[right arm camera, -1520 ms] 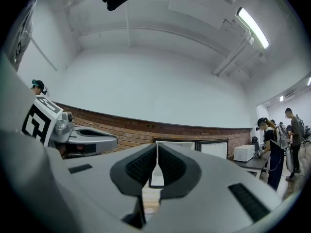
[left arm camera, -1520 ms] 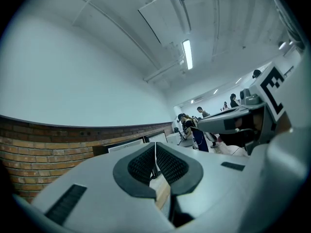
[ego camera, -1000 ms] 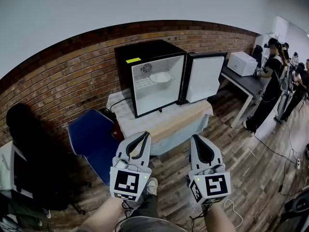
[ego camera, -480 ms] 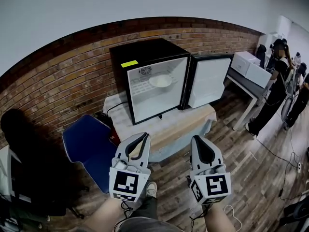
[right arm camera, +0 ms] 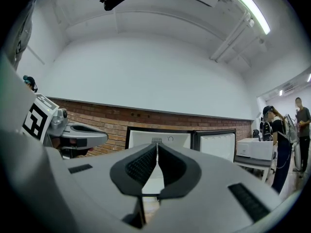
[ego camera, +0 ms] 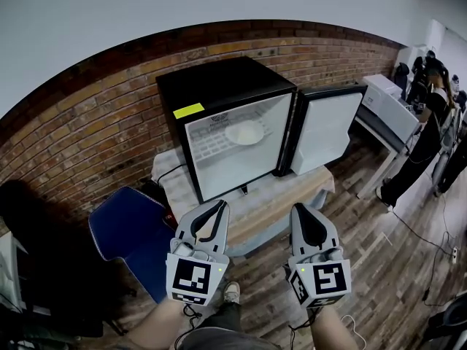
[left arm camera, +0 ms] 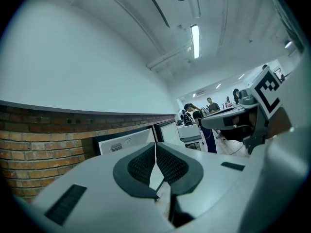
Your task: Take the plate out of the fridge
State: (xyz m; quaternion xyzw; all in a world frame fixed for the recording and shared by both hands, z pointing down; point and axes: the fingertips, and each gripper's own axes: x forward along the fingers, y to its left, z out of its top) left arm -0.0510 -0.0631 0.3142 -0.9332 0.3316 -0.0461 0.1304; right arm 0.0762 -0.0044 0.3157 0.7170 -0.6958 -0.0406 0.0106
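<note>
A black mini fridge (ego camera: pixel 219 100) stands on a cloth-covered table (ego camera: pixel 255 199) with its door (ego camera: pixel 325 130) swung open to the right. On the wire shelf inside lies a white plate (ego camera: pixel 244 132). My left gripper (ego camera: pixel 219 205) and right gripper (ego camera: pixel 298 209) are held side by side, short of the table's front edge and pointing level at the fridge. Both are shut, with nothing between the pads. The left gripper view shows shut jaws (left arm camera: pixel 155 144) and the fridge (left arm camera: pixel 124 142) behind. In the right gripper view the shut jaws (right arm camera: pixel 157 145) line up with the fridge (right arm camera: pixel 167 139).
A blue chair (ego camera: pixel 128 221) stands left of the table, against the brick wall (ego camera: pixel 80 144). At the right a white table (ego camera: pixel 383 126) carries a white box (ego camera: pixel 390 97), with people (ego camera: pixel 430 86) beyond it. Cables lie on the wood floor (ego camera: pixel 408 232).
The fridge and table have grown larger and nearer in the head view as I moved towards them. Both grippers keep their place in the frame and stay shut.
</note>
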